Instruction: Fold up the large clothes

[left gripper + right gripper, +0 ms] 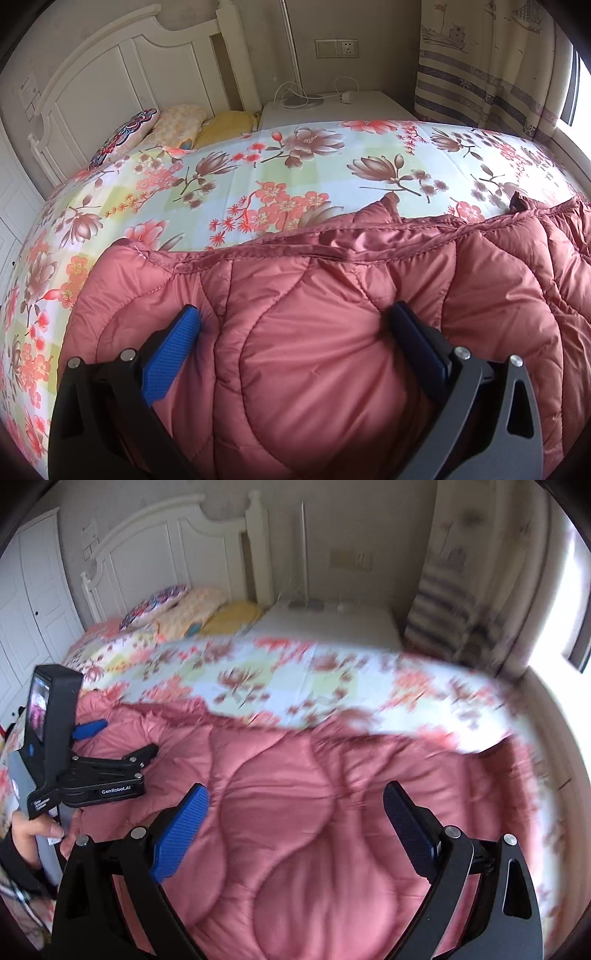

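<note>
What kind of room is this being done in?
A bedroom, most likely in a home. There is a bed with a flowered sheet, a white headboard with pillows against it, and a curtained window.

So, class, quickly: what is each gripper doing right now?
Left gripper: open, fingers pressed down on the pink quilted coat, nothing clamped.
Right gripper: open, over the same coat, holding nothing.

Floral bedsheet [295, 173], 3 pillows [181, 122] against white headboard [110, 74], striped curtain [480, 66] beside nightstand [340, 107].
</note>
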Demonstrator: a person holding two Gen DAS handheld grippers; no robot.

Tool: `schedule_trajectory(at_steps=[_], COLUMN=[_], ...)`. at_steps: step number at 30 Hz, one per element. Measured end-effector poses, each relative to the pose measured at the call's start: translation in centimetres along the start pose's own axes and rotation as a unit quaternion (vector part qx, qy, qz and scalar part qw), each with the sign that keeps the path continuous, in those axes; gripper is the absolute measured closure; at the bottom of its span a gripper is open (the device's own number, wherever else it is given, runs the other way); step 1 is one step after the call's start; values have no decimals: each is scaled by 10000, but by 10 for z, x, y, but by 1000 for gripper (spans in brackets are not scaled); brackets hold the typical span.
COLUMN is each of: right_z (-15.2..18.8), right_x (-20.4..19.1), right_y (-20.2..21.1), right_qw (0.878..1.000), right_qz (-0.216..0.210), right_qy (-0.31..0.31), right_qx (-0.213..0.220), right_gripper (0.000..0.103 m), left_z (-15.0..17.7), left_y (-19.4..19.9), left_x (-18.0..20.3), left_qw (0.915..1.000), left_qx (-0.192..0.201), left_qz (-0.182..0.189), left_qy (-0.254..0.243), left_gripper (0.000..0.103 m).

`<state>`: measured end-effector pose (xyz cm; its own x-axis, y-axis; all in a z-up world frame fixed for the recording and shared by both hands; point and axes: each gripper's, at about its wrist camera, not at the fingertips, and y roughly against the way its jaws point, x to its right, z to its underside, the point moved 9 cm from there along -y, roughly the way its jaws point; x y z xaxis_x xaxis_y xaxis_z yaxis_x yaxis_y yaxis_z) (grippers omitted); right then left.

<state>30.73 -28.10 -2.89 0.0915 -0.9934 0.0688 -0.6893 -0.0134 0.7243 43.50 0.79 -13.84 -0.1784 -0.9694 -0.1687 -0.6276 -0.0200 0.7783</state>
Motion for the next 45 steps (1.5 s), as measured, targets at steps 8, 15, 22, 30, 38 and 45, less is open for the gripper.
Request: schedule_trajectory(at_steps=[8,15,22,30,38,45], right_z=[52,52,21,45,49,51], right_x=[103,105,40,-94,-82,-81], right_y=[-31,-42,21,-32,-47,-43], right_qw=[9949,9946,9981,9890,9934,9938], right_qz=[454,419,596,2,-658,-746], right_qy=[-669,-753,-169,1413,870,748], right_qx=[-598,-572,48,-448,-368,-350], right_gripper=[11,5,6,5,4,4], left_z=[0,0,1,2,-3,-1], left_y=[-1,-1,-1,-1,15,93], left_x=[-1,-1,-1,-2,-9,-84], left_qw=[10000,10000,10000,10000,9999,9923], left_qx=[-17,-14,-18,-24,-46,931], left_qz=[11,35,47,36,-78,-289], left_qy=[-5,13,21,45,78,765], left_gripper=[2,2,2,2,2,2])
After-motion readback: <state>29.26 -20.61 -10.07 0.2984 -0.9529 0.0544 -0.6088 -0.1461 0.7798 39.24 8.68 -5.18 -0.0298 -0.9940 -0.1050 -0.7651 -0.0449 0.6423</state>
